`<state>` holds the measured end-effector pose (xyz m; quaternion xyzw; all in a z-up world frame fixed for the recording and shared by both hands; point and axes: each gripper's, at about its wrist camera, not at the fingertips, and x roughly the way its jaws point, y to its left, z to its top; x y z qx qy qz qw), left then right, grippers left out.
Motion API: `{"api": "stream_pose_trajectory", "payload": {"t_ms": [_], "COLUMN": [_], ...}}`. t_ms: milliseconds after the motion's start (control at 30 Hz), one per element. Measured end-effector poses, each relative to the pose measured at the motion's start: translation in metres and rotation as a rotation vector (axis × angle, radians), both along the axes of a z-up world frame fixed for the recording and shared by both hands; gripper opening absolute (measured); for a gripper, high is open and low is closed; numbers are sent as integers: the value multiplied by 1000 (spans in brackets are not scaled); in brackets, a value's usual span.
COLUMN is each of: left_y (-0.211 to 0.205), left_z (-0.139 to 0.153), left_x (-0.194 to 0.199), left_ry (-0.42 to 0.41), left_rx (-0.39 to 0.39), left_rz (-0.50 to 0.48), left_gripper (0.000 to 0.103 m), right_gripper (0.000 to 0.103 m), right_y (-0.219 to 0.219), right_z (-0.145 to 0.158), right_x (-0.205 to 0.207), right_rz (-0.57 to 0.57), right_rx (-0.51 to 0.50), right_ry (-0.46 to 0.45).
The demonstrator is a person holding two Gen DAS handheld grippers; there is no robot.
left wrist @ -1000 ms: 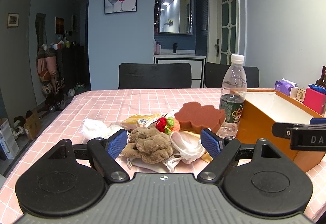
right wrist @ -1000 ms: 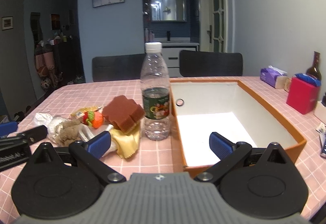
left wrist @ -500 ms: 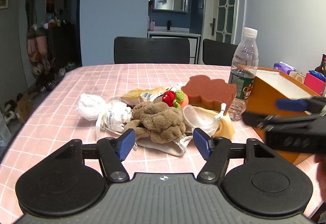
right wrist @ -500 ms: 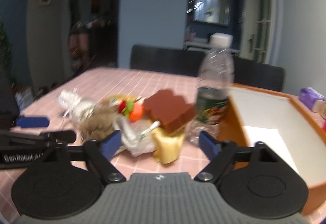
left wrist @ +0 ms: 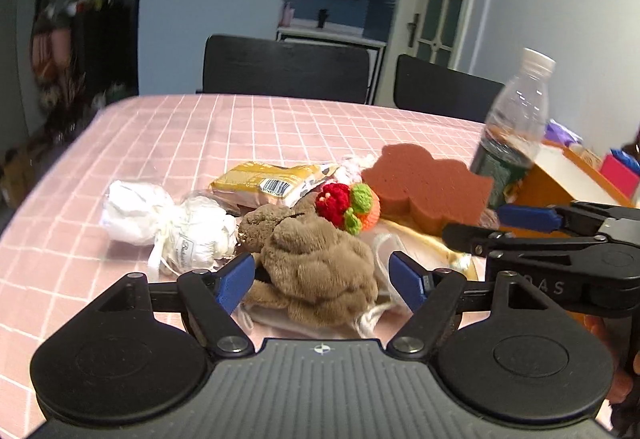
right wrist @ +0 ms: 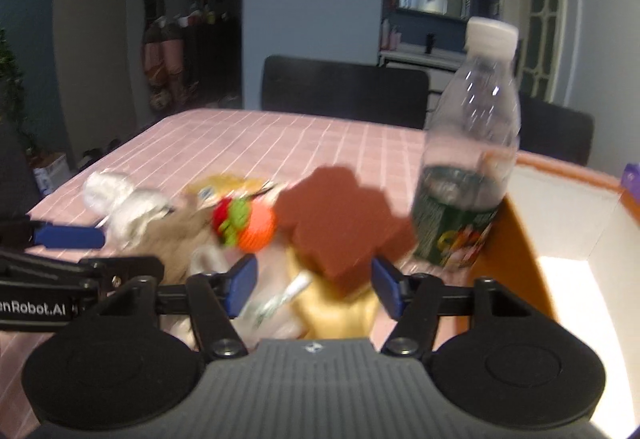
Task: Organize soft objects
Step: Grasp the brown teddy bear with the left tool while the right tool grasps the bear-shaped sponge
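A pile of soft things lies on the pink checked tablecloth. A brown plush toy sits between the fingers of my left gripper. Its jaws are opening and the pads stand clear of the plush. Behind it are a crochet strawberry toy, a white pouch and a brown sponge. My right gripper straddles the near corner of the sponge and a yellow cloth. Its jaws are closing, with gaps at both pads. The right wrist view is blurred.
A water bottle stands just right of the sponge, against an orange box with a white inside. A yellow packet lies behind the pile. Two black chairs stand at the far edge. The two grippers are close, side by side.
Both grippers came forward and down to the pile. The right one swung left from the box to the sponge and narrowed. The left one now straddles the plush.
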<state>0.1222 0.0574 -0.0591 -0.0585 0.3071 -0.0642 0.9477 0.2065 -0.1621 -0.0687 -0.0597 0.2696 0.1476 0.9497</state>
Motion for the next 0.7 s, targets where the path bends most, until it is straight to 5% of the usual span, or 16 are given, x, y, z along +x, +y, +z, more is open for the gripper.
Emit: {"api": "stream_pose_trajectory", "payload": {"t_ms": [133, 200, 400, 700], "left_y": [-1, 0, 7, 11], "left_z": [-4, -8, -18, -17], "left_x": [18, 28, 45, 41], "left_ry": [46, 73, 130, 126], "left_rx": [-44, -78, -132, -204], "left_rz": [39, 54, 121, 130], "left_gripper": [90, 90, 90, 58], "right_gripper": [72, 82, 82, 42], "right_y": [-1, -3, 1, -3], "right_z": [-7, -12, -21, -10], "right_x": [20, 30, 45, 34], "right_rz": [-73, -87, -103, -99], "right_rx": [-28, 13, 51, 41], "right_ry": [5, 39, 52, 20]}}
